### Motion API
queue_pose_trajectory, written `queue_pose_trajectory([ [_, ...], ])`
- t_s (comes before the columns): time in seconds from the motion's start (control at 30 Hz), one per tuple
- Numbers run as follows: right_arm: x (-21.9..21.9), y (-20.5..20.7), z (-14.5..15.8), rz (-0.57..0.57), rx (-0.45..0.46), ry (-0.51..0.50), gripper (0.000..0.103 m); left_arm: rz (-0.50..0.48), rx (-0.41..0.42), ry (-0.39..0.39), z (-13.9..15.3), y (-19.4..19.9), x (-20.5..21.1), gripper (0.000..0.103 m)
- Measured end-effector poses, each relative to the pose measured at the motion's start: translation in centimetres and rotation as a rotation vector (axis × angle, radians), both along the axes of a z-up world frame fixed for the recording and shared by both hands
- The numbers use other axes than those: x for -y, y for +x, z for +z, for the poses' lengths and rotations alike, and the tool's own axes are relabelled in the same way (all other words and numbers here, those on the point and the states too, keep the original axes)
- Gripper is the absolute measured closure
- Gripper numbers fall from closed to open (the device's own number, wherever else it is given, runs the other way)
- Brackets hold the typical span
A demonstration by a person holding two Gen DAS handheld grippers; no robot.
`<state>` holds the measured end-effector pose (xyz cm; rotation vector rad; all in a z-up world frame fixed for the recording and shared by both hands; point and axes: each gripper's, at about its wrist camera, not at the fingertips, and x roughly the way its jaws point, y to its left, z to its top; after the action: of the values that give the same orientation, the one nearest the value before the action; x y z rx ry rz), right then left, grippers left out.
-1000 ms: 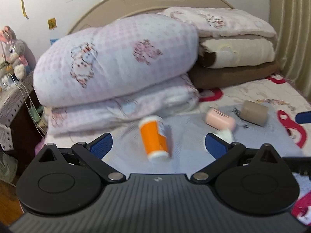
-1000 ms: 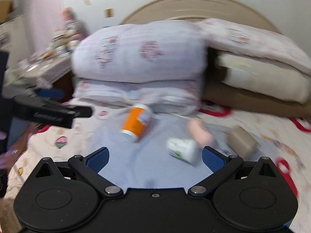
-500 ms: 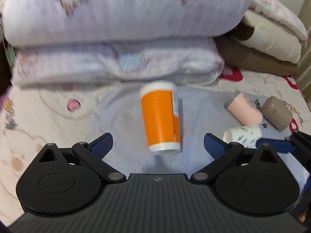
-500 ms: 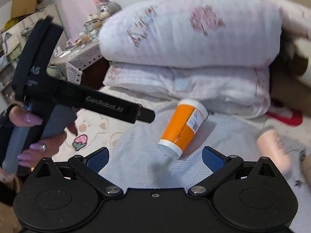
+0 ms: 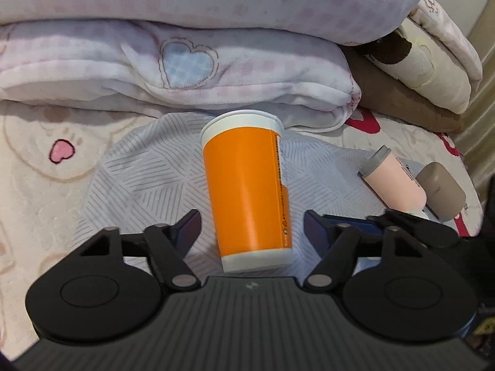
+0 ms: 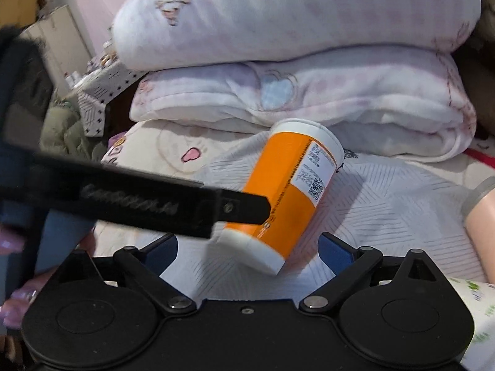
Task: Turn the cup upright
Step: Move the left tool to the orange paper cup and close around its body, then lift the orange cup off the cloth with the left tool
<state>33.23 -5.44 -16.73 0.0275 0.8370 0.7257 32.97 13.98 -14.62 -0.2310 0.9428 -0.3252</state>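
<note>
Lying on its side, the orange cup (image 5: 247,194) sits between both parted tongs (left (image 5: 252,221), right (image 6: 247,247)).

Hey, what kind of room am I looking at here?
Most likely a bedroom. The cups lie on a bed sheet printed with hearts, folded quilts are stacked behind them, and a cluttered side table stands at the left in the right wrist view.
</note>
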Motion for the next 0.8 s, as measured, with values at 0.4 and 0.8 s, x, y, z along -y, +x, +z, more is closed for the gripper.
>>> queue_pose_trajectory([
  [0.4, -1.4, 2.3, -3.0, -0.048, -0.098, 0.012, 0.023, -0.019, -0.043, -0.116, -2.2, 1.0, -1.0, 0.05],
  [0.8, 0.7, 0.6, -1.4, -0.084, -0.101, 0.059, 0.026, -0.065, -0.037, -0.091, 0.0, -1.1, 0.3, 0.051],
])
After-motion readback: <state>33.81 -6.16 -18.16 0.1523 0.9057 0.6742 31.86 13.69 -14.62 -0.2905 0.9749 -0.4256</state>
